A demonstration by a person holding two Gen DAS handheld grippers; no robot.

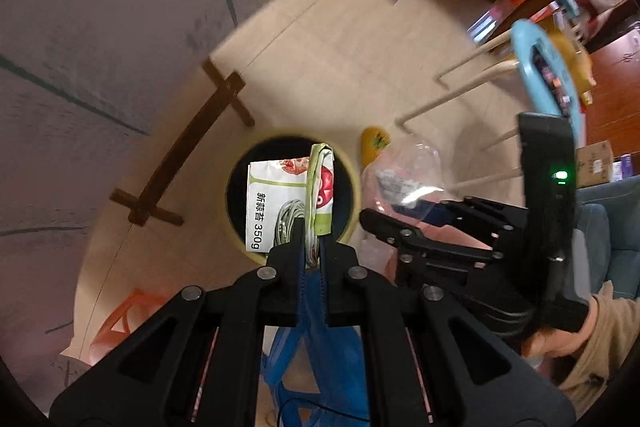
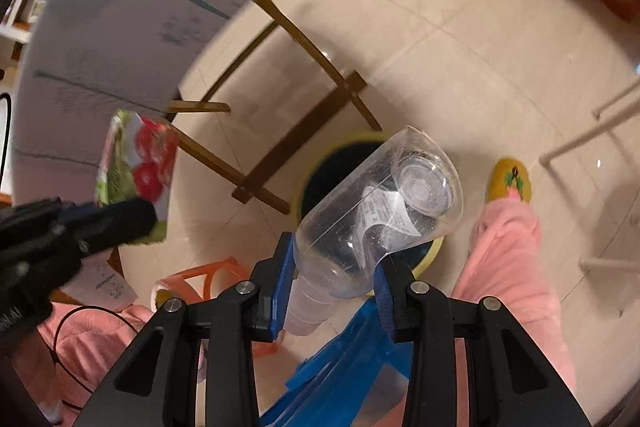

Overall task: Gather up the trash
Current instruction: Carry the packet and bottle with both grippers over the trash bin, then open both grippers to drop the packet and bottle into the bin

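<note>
Here, read left to right:
Left gripper point(image 1: 310, 247): clenched on a folded snack wrapper point(image 1: 320, 195) — we hold it over the bin mouth before letting go.
Bin point(image 1: 236, 195): yellow-rimmed, on the floor; inside, a flat food packet point(image 1: 268, 203).
Right gripper point(image 2: 332, 287): grasping a clear plastic bottle point(image 2: 380, 211) near its neck — we centre its base over the bin.

bin mouth point(image 1: 236, 187): open above | table edge point(image 1: 100, 67) and brace point(image 1: 188, 147): close beside | stools point(image 2: 208, 279): near
</note>
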